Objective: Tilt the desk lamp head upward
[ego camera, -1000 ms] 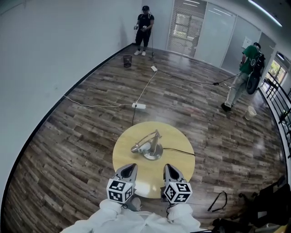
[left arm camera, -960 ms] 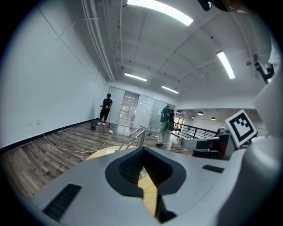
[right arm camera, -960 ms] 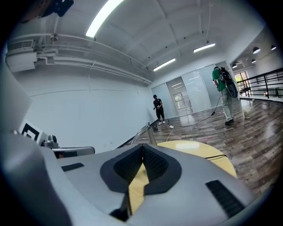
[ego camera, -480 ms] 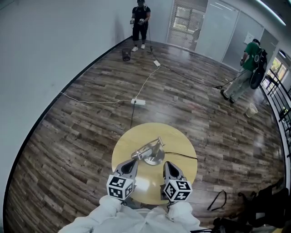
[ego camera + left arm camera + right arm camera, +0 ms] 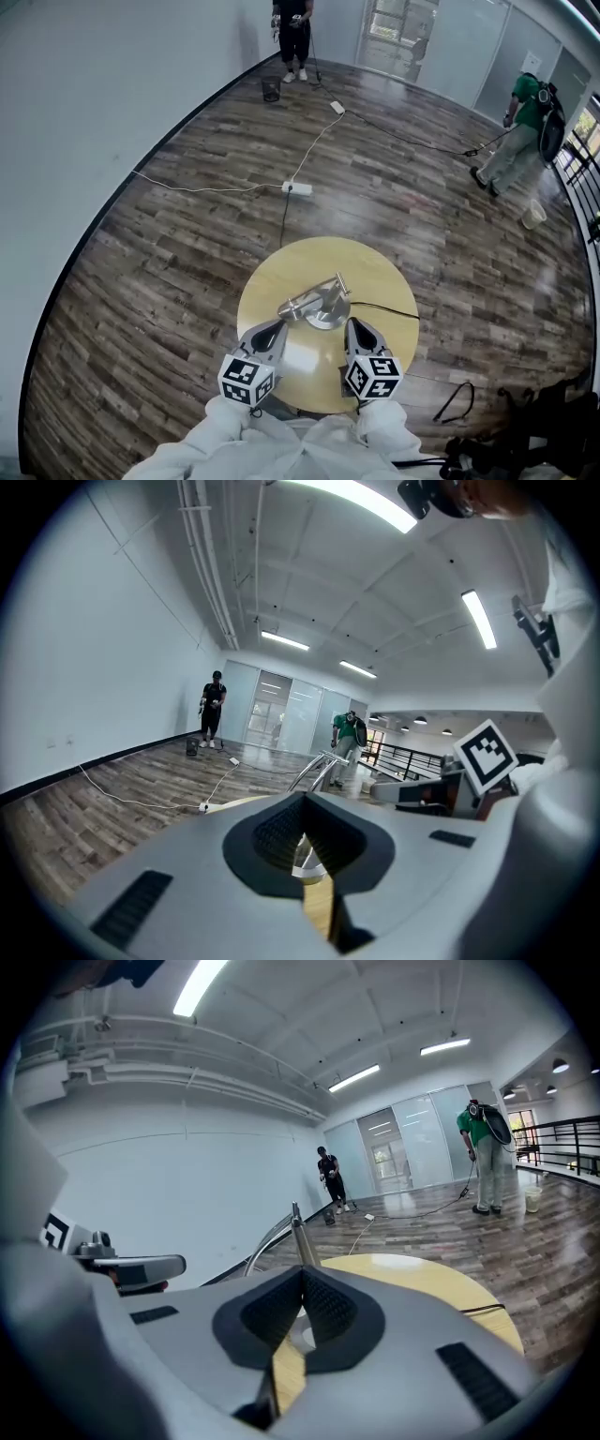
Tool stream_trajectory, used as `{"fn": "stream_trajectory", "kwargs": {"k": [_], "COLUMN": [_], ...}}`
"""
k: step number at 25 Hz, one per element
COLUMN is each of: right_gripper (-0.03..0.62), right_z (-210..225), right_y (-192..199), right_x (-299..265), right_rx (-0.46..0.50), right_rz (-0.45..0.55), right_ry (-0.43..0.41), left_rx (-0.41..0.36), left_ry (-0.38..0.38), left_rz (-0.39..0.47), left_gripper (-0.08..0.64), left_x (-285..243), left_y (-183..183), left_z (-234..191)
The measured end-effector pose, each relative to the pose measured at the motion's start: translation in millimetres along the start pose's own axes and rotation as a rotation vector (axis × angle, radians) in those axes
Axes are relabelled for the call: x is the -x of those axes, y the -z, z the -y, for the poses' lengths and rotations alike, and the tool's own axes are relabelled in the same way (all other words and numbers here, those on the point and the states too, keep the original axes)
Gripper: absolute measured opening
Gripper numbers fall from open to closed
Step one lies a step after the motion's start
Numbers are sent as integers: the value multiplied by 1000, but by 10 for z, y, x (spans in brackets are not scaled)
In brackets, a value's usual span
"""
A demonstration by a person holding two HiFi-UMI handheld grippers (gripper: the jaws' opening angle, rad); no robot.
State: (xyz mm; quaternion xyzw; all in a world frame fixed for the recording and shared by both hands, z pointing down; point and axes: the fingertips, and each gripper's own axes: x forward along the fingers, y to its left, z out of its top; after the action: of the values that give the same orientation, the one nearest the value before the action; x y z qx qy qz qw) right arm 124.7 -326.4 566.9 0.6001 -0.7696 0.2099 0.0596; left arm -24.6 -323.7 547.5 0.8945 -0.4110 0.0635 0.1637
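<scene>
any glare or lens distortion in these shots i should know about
Head view: the fisheye bends the wall base into a curve, and a pale glare patch sits on the table just this side of the lamp. Left gripper view: black round vignette at the corners, ceiling lights blown out. Right gripper view: same vignette, ceiling lights overexposed too.

A round yellow desk (image 5: 367, 272) on the wood floor (image 5: 178, 253) carries a silver desk lamp (image 5: 317, 304) near its middle, with its black cord (image 5: 389, 307) running to the right edge.
</scene>
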Motion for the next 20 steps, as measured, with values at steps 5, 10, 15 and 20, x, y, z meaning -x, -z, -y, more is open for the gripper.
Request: {"fn": "stream_trajectory", "kwargs": {"k": [5, 10, 15, 20], "right_gripper": [15, 133, 166, 167], "right_z": [100, 133, 85, 73], "right_y": [91, 44, 30, -8], "right_x": [-217, -520, -874, -1150], "right_rx": [67, 122, 192, 229], "right_rz": [-45, -50, -50, -44], "right_ry": [-38, -137, -199, -205], "left_rx": [-88, -142, -231, -280], "left_ry": [-11, 43, 137, 156], "left_rz": [-25, -158, -263, -268], "left_gripper": [29, 206, 354, 356], "left_x": [74, -71, -435, -832], "left_y": [224, 659, 1012, 1127], "left_z": [-237, -435, -605, -711]}}
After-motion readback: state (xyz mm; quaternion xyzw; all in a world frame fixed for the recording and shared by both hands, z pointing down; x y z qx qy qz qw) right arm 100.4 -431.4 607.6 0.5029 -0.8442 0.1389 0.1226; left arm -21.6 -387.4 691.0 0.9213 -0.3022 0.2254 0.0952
